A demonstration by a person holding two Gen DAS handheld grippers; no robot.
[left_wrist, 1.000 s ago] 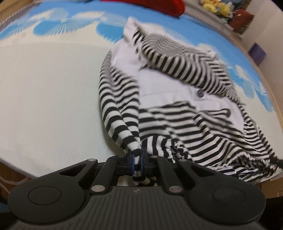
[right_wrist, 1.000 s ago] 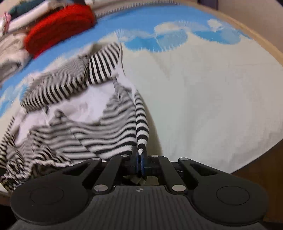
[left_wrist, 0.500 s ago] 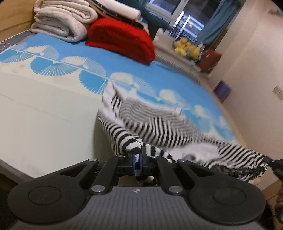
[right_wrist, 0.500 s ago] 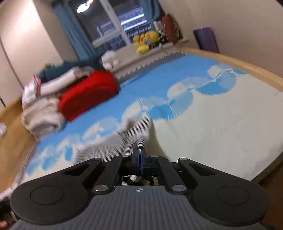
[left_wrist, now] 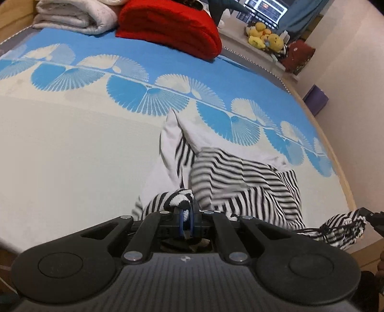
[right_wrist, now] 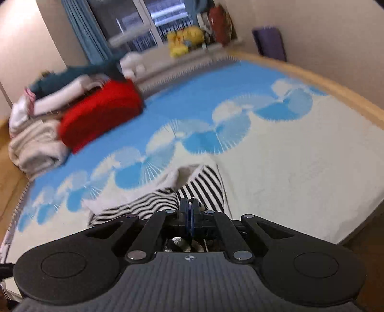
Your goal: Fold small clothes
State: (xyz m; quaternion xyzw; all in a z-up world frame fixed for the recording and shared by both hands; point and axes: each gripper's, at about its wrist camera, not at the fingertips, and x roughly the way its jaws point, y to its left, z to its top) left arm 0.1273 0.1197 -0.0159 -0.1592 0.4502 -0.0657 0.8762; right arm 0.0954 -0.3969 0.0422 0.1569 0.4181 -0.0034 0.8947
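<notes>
A red folded blanket lies beside white bedding on the blue-patterned mattress.

Left gripper is clamped tight on a striped cuff, jaws nearly meeting. Right gripper is likewise pinched on striped cloth, pointing forward, low.

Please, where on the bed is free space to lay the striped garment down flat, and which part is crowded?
Free: the plain cream part of the bed cover, left of the striped garment and below the blue fan band; also the cream part to its right, up to the wooden edge. Crowded: the far end, with the red blanket and the folded white bedding.
</notes>
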